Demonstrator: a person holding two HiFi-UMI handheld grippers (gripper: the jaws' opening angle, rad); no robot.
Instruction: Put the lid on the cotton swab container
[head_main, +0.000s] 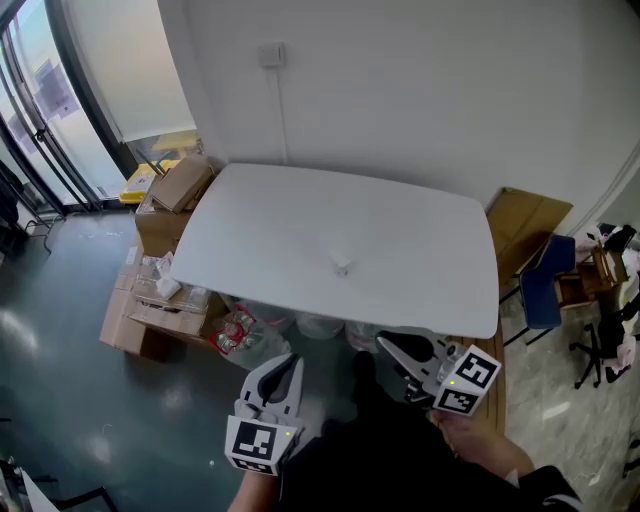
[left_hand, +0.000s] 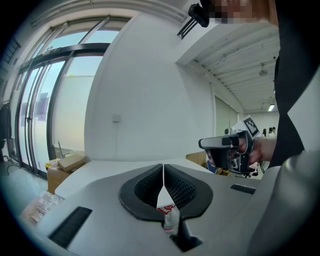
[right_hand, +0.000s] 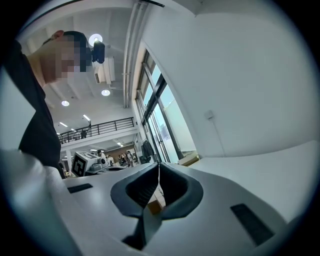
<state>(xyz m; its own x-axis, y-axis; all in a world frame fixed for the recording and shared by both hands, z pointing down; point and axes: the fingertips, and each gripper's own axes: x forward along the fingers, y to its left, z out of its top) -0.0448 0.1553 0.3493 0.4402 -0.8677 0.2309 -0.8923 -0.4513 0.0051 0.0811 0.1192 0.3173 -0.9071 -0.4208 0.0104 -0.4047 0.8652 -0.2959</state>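
The cotton swab container is a small pale thing standing alone near the middle of the white table; it is too small for me to tell whether its lid is on. My left gripper sits off the table's near edge at about 7 o'clock from it, jaws pressed together on nothing. My right gripper is at about 5 o'clock, also clenched and empty. Both are well apart from the container. Cardboard boxes are stacked at the table's 9 o'clock, and a blue chair stands at 3 o'clock.
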